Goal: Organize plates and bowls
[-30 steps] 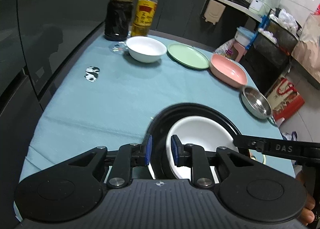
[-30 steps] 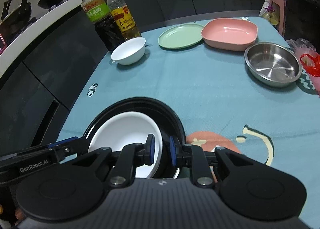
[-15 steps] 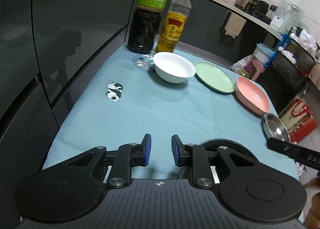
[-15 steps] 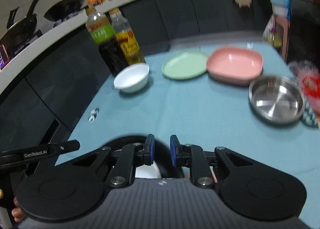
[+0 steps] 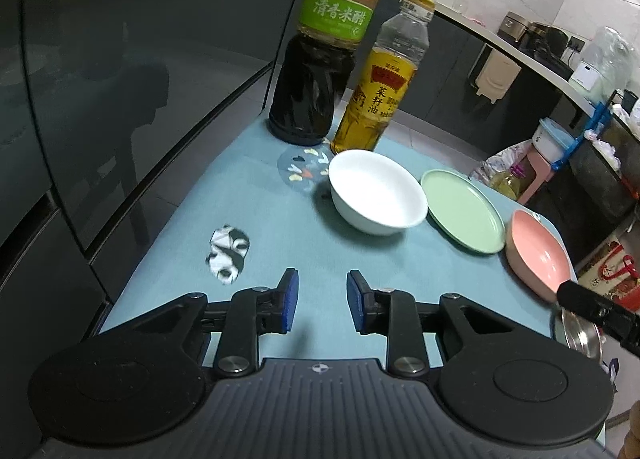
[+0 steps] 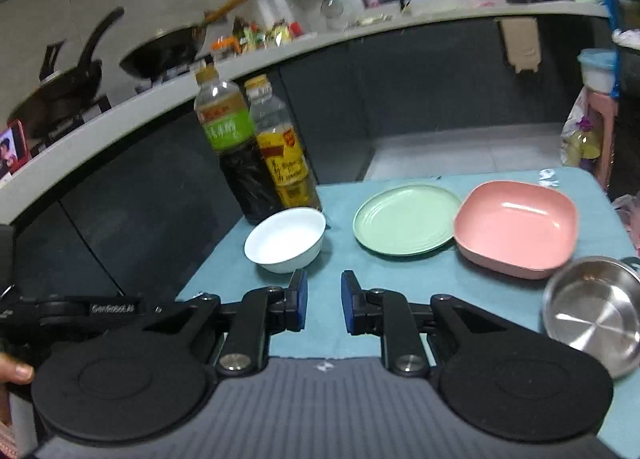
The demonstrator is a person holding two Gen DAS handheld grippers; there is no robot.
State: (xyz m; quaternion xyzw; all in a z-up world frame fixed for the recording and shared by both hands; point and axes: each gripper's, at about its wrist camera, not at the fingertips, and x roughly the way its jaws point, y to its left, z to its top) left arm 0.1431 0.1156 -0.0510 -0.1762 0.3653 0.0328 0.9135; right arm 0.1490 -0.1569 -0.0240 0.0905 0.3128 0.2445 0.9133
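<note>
A white bowl [image 5: 378, 193] [image 6: 286, 239] stands on the teal tablecloth [image 5: 280, 243], in front of two bottles. To its right lie a green plate [image 5: 462, 211] [image 6: 406, 219], a pink square dish [image 5: 538, 253] [image 6: 516, 229] and a steel bowl [image 6: 596, 309] [image 5: 580, 335]. My left gripper [image 5: 319, 301] is open and empty, above the cloth a short way before the white bowl. My right gripper [image 6: 323, 301] is open and empty, just right of the white bowl's near side. The black plate with its white bowl is out of view.
A dark vinegar bottle [image 5: 316, 67] [image 6: 236, 155] and a yellow oil bottle [image 5: 380, 91] [image 6: 286, 163] stand behind the white bowl. Dark cabinets [image 5: 120, 79] run along the table's left. A counter with pans [image 6: 60, 95] is behind.
Both grippers have drawn away from the black plate with the white bowl and lifted toward the far dishes. The black plate has dropped out of both views.
</note>
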